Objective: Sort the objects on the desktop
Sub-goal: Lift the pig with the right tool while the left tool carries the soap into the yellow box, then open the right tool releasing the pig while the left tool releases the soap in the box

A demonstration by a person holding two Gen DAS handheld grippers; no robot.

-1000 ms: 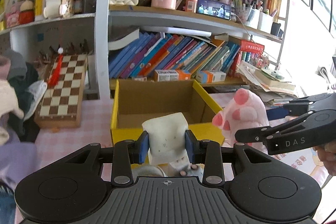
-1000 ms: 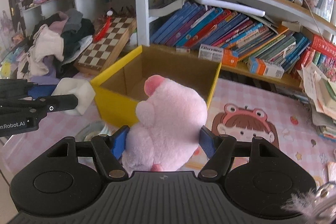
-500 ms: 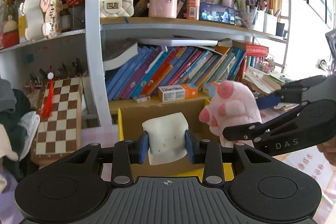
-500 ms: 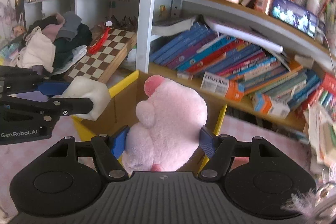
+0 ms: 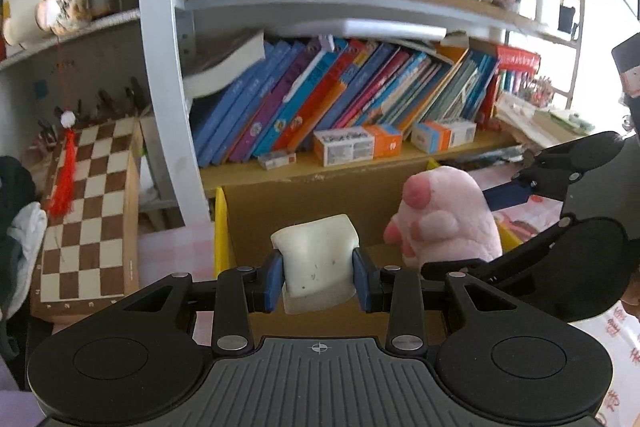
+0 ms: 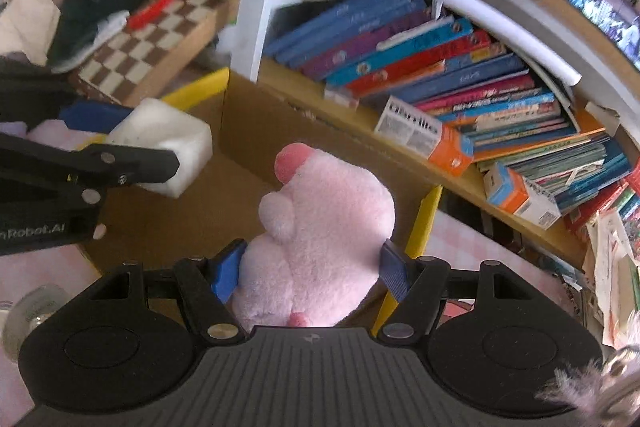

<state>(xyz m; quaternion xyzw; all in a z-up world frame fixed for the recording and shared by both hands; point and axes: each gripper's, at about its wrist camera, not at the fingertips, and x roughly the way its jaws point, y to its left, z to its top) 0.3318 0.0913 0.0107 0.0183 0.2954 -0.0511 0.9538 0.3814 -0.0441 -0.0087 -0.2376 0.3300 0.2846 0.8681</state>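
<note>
My left gripper [image 5: 319, 279] is shut on a white foam block [image 5: 318, 258], held over the open cardboard box with yellow flaps [image 5: 304, 207]. The same block [image 6: 162, 143] shows at the left of the right wrist view, over the box's brown floor [image 6: 168, 223]. My right gripper [image 6: 310, 273] is shut on a pink plush paw [image 6: 320, 235], also above the box's inside. In the left wrist view the paw [image 5: 444, 223] hangs to the right of the block, with the right gripper's black fingers [image 5: 552, 171] around it.
A bookshelf with leaning books [image 5: 340, 99] and small cartons [image 5: 356, 145] stands right behind the box. A chessboard [image 5: 90, 207] with a red tassel leans at the left, beside a pile of clothes [image 6: 80, 7]. Papers [image 6: 612, 267] pile at the right.
Both grippers have moved forward and over the box, closer to the bookshelf, each still holding its object. The box floor now lies directly under the block and the paw.
</note>
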